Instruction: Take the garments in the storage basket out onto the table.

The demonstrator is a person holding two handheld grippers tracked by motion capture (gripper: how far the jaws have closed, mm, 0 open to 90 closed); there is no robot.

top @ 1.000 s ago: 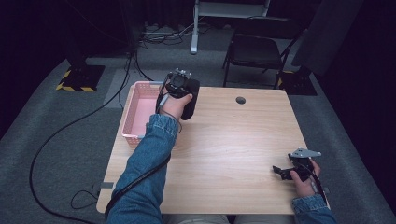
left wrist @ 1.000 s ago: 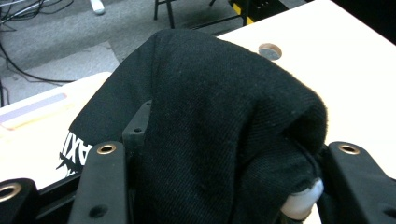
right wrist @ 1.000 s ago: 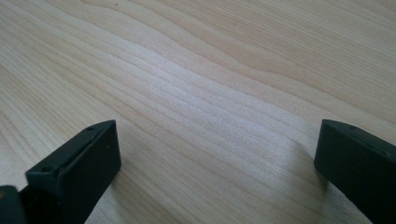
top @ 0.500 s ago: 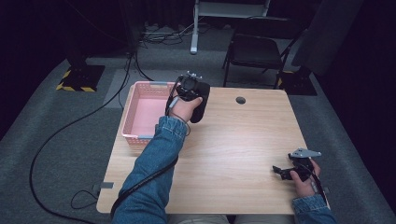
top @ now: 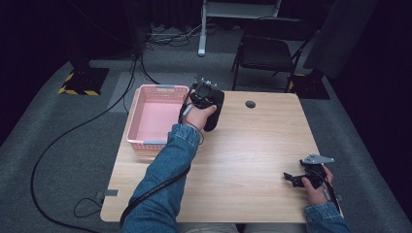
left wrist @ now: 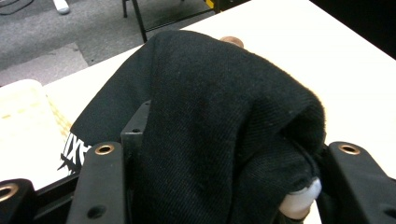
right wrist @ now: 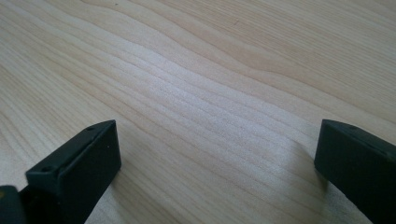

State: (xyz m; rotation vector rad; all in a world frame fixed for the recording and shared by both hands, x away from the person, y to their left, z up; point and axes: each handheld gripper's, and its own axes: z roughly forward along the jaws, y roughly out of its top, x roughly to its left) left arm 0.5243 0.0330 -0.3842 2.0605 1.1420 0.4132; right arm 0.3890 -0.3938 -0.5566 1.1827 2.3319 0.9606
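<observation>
**Black cloth in the left jaws, right jaws wide over bare wood**

From the high view, the left gripper (top: 206, 94) sits at the table's (top: 252, 145) far edge, just beside the pink basket (top: 155, 119), with a black cloth (top: 214, 109) hanging from it. The left gripper view adds detail — its jaws are clamped on the bunched cloth, white print at one edge. The right gripper (top: 296, 177) rests near the table's near right corner — its own view shows jaws spread wide, nothing between.
</observation>
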